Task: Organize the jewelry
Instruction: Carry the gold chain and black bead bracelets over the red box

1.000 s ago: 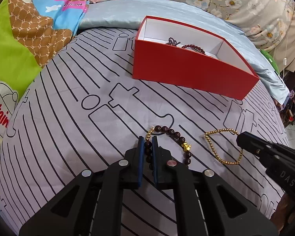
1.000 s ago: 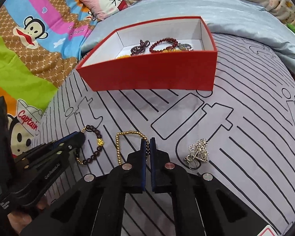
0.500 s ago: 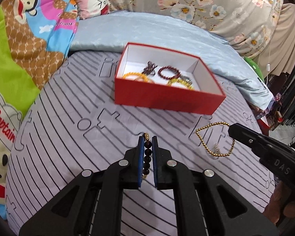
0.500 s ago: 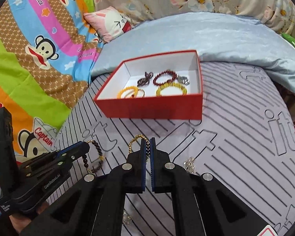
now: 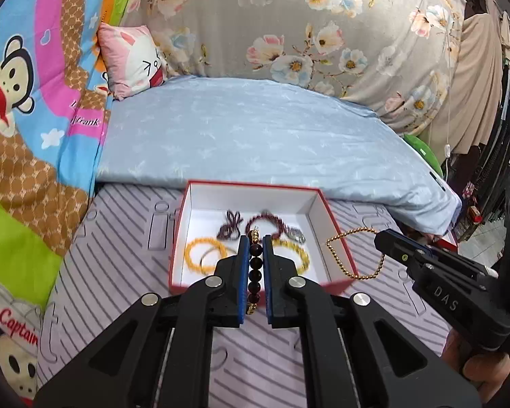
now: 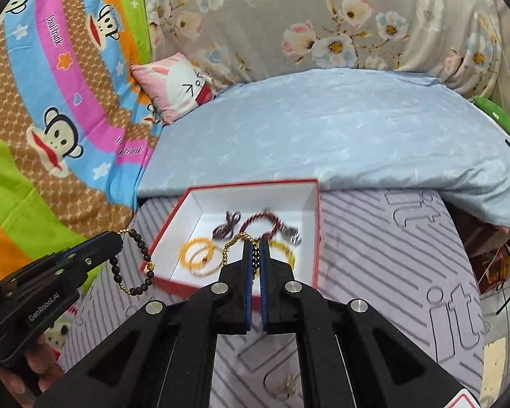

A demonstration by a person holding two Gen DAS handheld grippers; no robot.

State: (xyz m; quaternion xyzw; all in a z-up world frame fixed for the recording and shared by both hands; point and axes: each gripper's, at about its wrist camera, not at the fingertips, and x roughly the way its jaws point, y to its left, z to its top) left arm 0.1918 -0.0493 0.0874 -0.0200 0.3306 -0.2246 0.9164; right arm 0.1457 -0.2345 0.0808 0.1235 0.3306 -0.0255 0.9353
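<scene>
Jewelry hangs from both claws above the red box. The left claw is clamped on a dark bead bracelet; in its own view only a short run of beads shows between the blue pads, the rest hidden behind the fingers. The right wrist view shows what that hides: the whole dark bead bracelet dangling as a loop from the left claw's tip, with small gold beads along its lower part, beside the box's left wall.

The right claw is clamped on a gold bead chain. Its own view shows only a short arc of the chain rising from the pads over the box. The left wrist view shows the gold bead chain as an open loop hanging from the right claw's tip, over the box's right wall.

Inside the box lie two orange rings, a dark knotted piece, a dark red bracelet, a yellow bracelet and a small silvery piece; all are motion-blurred, and the claws cover parts of them.

A silver flower-shaped piece lies on the grey striped cloth below the right claw, partly hidden by its frame; only the right wrist view shows it. Behind the box lie a pale blue sheet and a pink pillow.
</scene>
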